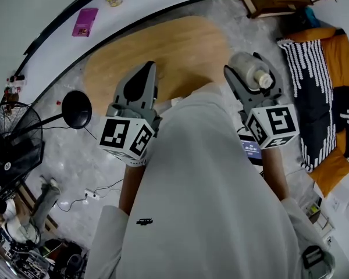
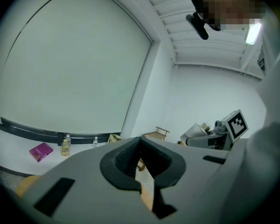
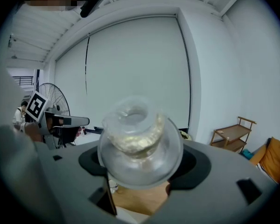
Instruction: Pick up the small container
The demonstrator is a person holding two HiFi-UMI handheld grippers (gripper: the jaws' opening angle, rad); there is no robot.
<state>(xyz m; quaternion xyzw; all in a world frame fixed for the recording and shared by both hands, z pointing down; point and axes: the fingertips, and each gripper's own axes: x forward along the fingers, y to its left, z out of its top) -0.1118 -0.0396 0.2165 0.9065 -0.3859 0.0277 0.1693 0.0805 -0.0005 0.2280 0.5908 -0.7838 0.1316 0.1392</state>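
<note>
Over wooden table (image 1: 180, 45), right tongs (image 1: 243, 68) clench container (image 3: 140, 146); left tongs (image 1: 147, 68) closed, empty; lift steadily, grip firm.

Bright, even indoor light; a ceiling lamp (image 2: 253, 31) glares in the left gripper view. Strong fisheye bending, dark corners; the close container (image 3: 140, 141) is soft-focused.

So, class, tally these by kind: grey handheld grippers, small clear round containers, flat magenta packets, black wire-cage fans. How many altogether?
2 grey handheld grippers: left gripper, right gripper
1 small clear round container, in the right gripper
1 flat magenta packet
1 black wire-cage fan
Total: 5
</note>
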